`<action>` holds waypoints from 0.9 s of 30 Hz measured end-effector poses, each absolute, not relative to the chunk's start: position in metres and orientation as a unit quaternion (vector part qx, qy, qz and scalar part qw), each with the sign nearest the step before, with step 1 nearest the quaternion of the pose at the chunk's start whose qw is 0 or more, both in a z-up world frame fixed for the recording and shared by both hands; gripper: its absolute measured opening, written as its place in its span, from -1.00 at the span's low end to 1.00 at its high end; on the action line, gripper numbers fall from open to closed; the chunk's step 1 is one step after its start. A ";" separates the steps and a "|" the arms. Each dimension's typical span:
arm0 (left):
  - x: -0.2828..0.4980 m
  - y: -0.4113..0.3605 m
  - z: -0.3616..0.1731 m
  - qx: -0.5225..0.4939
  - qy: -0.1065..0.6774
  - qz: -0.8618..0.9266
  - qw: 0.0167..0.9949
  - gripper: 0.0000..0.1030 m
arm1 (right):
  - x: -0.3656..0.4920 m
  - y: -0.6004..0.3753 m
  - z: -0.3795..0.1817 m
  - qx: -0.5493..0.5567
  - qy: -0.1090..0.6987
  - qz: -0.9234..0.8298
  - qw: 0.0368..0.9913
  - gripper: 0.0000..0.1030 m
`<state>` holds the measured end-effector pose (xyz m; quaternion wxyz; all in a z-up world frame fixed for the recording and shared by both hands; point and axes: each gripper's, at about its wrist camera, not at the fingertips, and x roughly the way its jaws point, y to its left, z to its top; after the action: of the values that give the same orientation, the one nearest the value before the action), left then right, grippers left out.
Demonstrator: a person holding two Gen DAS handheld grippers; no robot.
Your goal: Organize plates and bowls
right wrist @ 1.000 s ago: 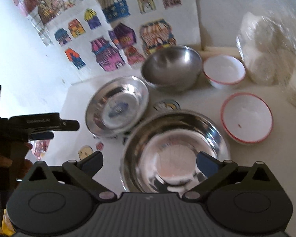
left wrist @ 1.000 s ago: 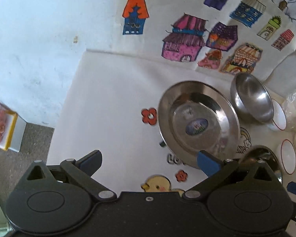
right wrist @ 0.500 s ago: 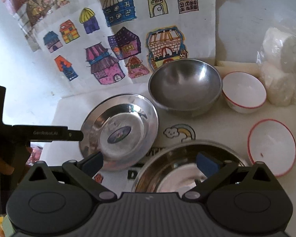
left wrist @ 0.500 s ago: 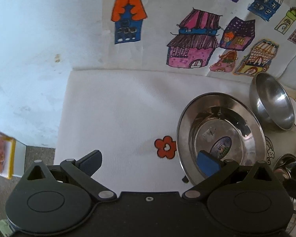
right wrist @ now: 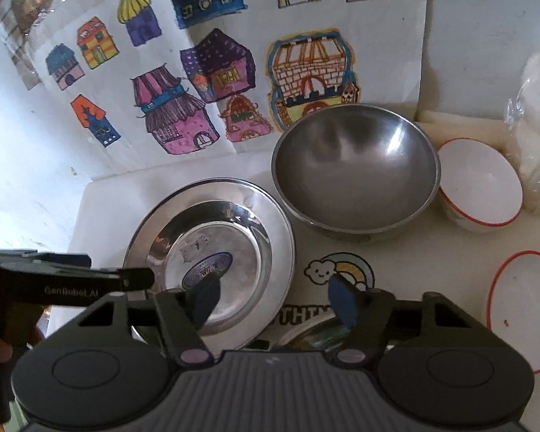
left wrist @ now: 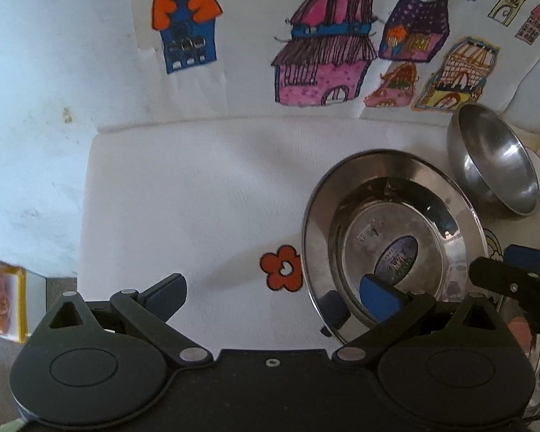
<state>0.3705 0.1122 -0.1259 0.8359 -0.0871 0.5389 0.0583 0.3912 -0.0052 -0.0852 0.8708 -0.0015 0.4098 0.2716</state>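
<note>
Steel plate sat flat on the white printed tablecloth, left of centre, deep steel bowl just behind and to its right. Held nothing in either claw. Left gripper spread wide, right-hand pad hanging over the plate's near rim, other pad out over bare cloth. Right gripper also spread apart and empty, left pad over the plate's near edge, right pad above a second steel bowl whose rim barely peeked out beneath it.

Progress-wise: looked barely started, tbh. Nothing stacked or nested anywhere, everything still spread out as singles. Probably left to do: nest steel bowls together, pair up the white ones, give the plate its own spot.

Head count, as far as visible:
- steel plates: 1
- steel bowls: 2 (one mostly hidden)
- white red-rimmed bowl: 1, touching the deep steel bowl's right side
- white red-rimmed dish: 1, nearer, off right; couldn't tell bowl or plate

Kids' house drawings on the wall behind, plastic bag far right.
</note>
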 end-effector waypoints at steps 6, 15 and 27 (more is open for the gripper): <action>0.373 0.105 -0.126 -0.078 0.537 0.052 0.838 0.83 | 0.397 0.000 -0.090 -0.006 0.422 0.269 0.866 0.12; 0.375 0.106 -0.121 -0.106 0.526 0.036 0.843 -0.11 | 0.402 0.004 -0.097 0.002 0.437 0.264 0.860 -0.21; 0.374 0.109 -0.118 -0.135 0.524 0.017 0.841 -0.59 | 0.401 0.007 -0.101 0.006 0.443 0.265 0.856 -0.53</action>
<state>0.3739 0.1093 -0.1177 0.8407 -0.1352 0.5241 0.0174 0.4007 0.0068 -0.1007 0.8564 0.0060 0.4433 0.2647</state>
